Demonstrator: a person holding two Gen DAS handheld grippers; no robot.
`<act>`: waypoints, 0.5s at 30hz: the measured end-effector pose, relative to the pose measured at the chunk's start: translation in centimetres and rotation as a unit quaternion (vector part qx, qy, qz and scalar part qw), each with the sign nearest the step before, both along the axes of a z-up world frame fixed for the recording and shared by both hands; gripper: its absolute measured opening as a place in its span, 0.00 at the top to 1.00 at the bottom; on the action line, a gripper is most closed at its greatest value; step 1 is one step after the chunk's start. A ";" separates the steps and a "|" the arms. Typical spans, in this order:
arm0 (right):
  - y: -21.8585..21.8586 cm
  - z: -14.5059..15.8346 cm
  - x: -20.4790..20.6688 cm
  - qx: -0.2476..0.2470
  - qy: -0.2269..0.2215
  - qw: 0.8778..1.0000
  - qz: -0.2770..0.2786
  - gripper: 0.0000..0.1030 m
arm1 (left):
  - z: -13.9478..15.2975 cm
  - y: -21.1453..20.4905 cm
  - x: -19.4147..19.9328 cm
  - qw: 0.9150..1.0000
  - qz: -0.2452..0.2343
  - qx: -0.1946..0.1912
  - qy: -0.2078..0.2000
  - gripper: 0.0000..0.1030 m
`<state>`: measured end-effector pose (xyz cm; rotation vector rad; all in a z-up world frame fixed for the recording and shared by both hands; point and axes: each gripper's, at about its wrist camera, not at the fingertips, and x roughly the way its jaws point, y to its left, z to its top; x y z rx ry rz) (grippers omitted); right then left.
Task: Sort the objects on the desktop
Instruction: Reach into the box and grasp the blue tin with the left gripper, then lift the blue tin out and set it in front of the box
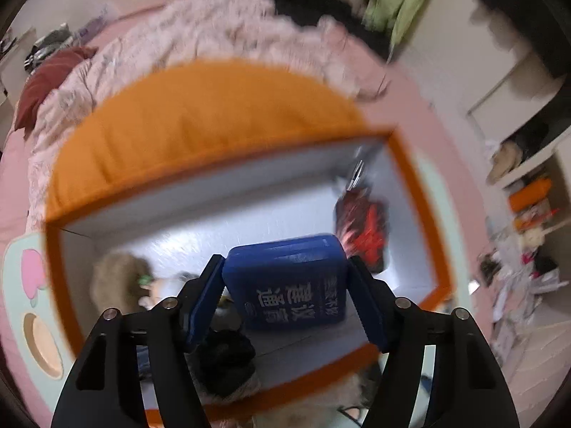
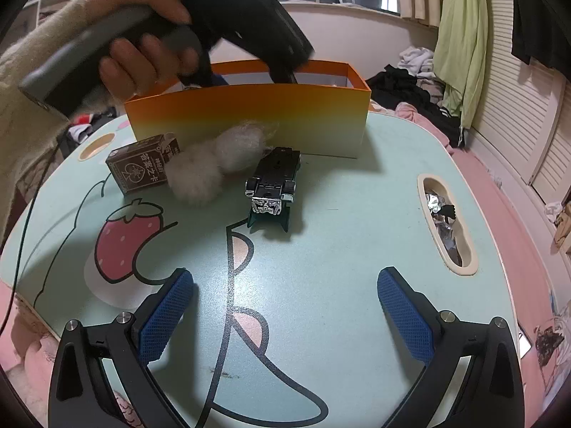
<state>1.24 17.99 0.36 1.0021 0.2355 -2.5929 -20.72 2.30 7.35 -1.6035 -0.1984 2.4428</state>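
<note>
My left gripper [image 1: 285, 278] is shut on a blue box [image 1: 289, 278] with white Chinese characters and holds it over the inside of the orange box [image 1: 200, 125]. Inside the orange box lie a red-and-black packet [image 1: 362, 235], a fluffy beige ball [image 1: 117, 278] and a dark item [image 1: 225, 363]. In the right wrist view my right gripper [image 2: 285, 306] is open and empty above the mint table [image 2: 321, 235]. Ahead of it stand an upside-down toy car [image 2: 273, 182], two white fluffy balls [image 2: 214, 164], a brown card box [image 2: 142, 167] and the orange box [image 2: 249, 121], with the left gripper dipping into it.
The table has a strawberry print [image 2: 125, 246] and a side slot [image 2: 446, 228] holding foil scraps. A pink bed with crumpled blanket [image 1: 178, 35] and clothes [image 2: 417, 92] surrounds the table. Shelves [image 1: 528, 185] stand to the right.
</note>
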 end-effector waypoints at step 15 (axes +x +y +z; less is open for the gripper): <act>0.2 0.0 -0.1 -0.001 0.000 1.000 0.000 0.00 | -1.0 -4.2 15.3 0.993 -0.048 0.086 0.065 0.34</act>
